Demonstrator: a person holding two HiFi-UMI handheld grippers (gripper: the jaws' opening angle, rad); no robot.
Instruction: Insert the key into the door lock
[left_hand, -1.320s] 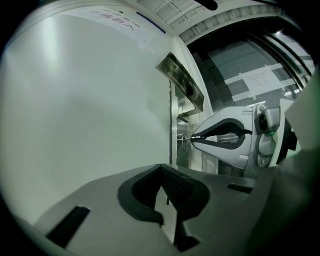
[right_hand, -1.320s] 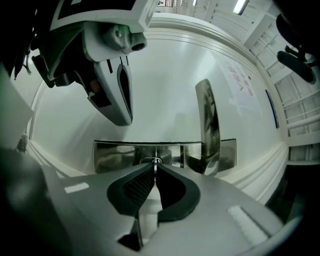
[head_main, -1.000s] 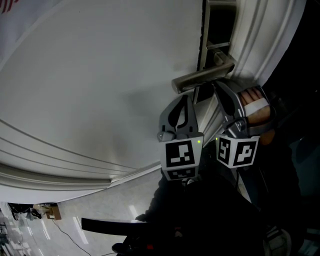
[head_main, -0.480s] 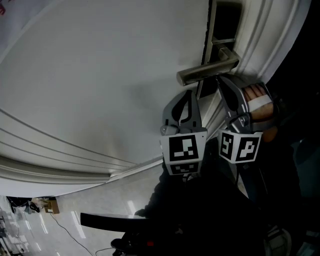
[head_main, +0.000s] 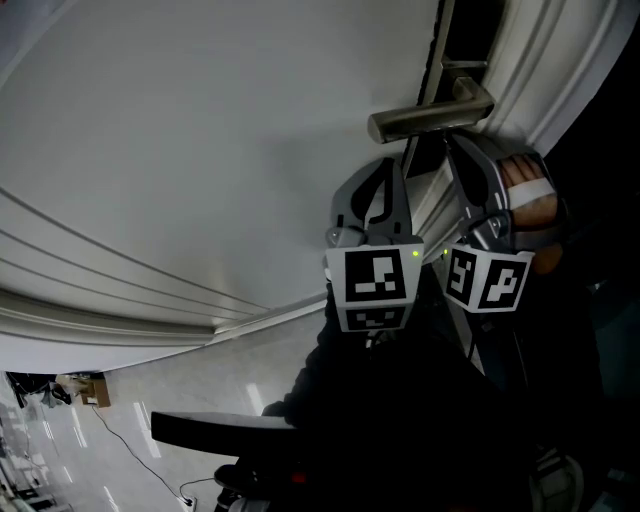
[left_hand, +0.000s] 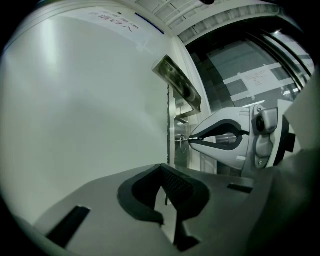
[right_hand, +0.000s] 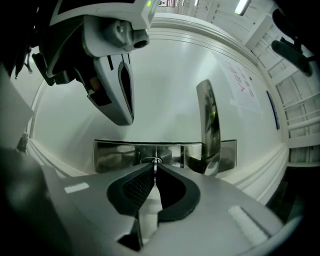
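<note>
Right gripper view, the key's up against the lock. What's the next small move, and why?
Probably ease the right tongs straight forward: they are shut on the key, its tip sits at the keyhole in the metal plate, seemingly not fully in.

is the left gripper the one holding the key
No, the right gripper pinches the key at the lock plate.

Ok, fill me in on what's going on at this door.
A person holds two tools up to a door. The right tool is shut on a key, whose tip is at the metal lock plate below the lever handle. How far in it sits is unclear. The left tool is shut and empty, facing the door's edge.
</note>
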